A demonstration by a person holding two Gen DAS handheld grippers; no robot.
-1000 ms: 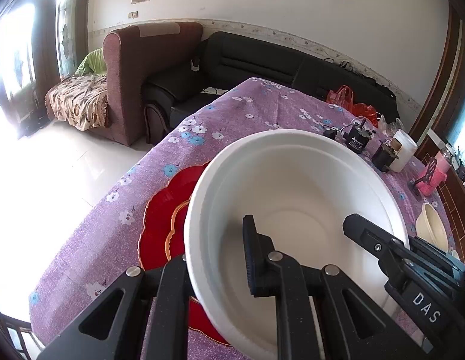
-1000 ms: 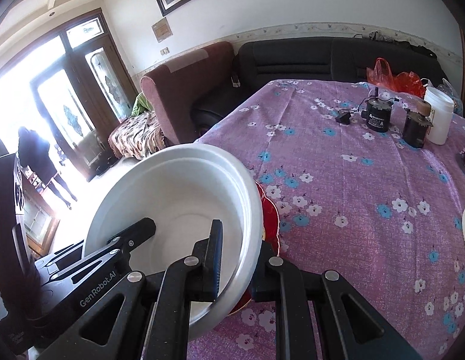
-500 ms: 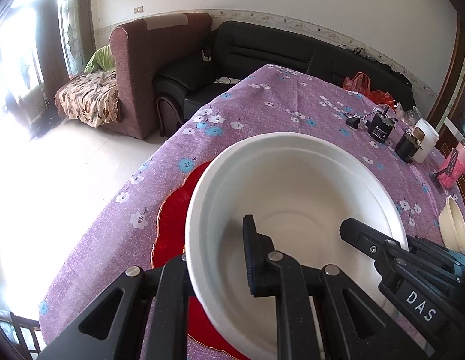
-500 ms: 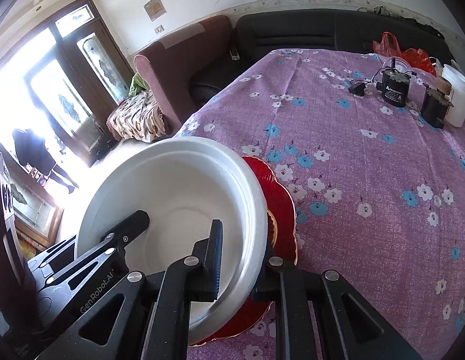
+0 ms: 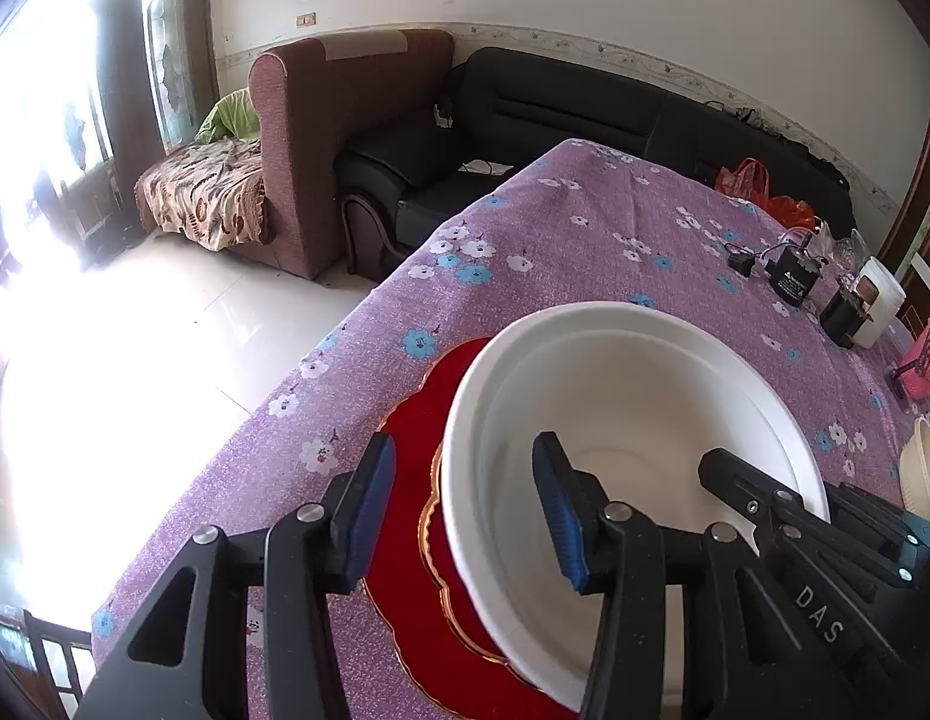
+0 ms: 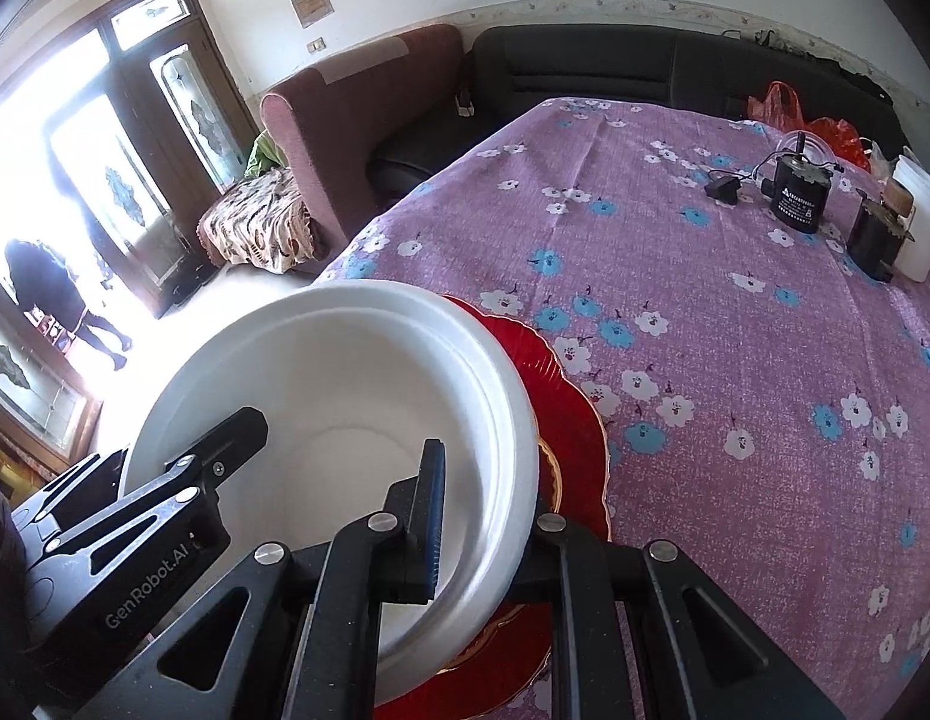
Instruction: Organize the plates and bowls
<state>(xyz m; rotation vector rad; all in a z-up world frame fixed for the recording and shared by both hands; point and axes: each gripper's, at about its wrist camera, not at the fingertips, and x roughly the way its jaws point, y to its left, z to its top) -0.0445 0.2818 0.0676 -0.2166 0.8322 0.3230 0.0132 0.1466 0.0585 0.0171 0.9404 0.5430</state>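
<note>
We held a large white bowl (image 5: 633, 420) over a red scalloped plate (image 5: 417, 516) with a gold rim, near the corner of a table spread with a purple flowered cloth (image 6: 735, 312). From both views the bowl appeared to sit on or just above the plate; we could not tell whether the two touched.

Our left gripper (image 5: 462, 507) had just been opening: its blue-padded fingers (image 5: 369, 498) stood spread on either side of the bowl's near rim, one outside above the red plate, the other inside the bowl, neither pad pressing on the wall. Our right gripper (image 6: 486, 531) pinched the opposite rim, one finger inside the bowl and the other outside, hidden behind the white wall, the jaws nearly together on it.

Each gripper showed in the other's camera, reaching in over the bowl from the far side.

Farther along the cloth stood two small black motor-like devices (image 6: 798, 195), a white tub (image 6: 918, 228) and an orange plastic bag (image 6: 789, 108). A cream-coloured bowl (image 5: 924, 474) lay at the right edge of the left view, well apart from the white one. Behind the table were a black sofa (image 5: 585, 114) and a maroon armchair (image 5: 321, 138), and a person (image 6: 51, 294) stood at the bright doorway.
</note>
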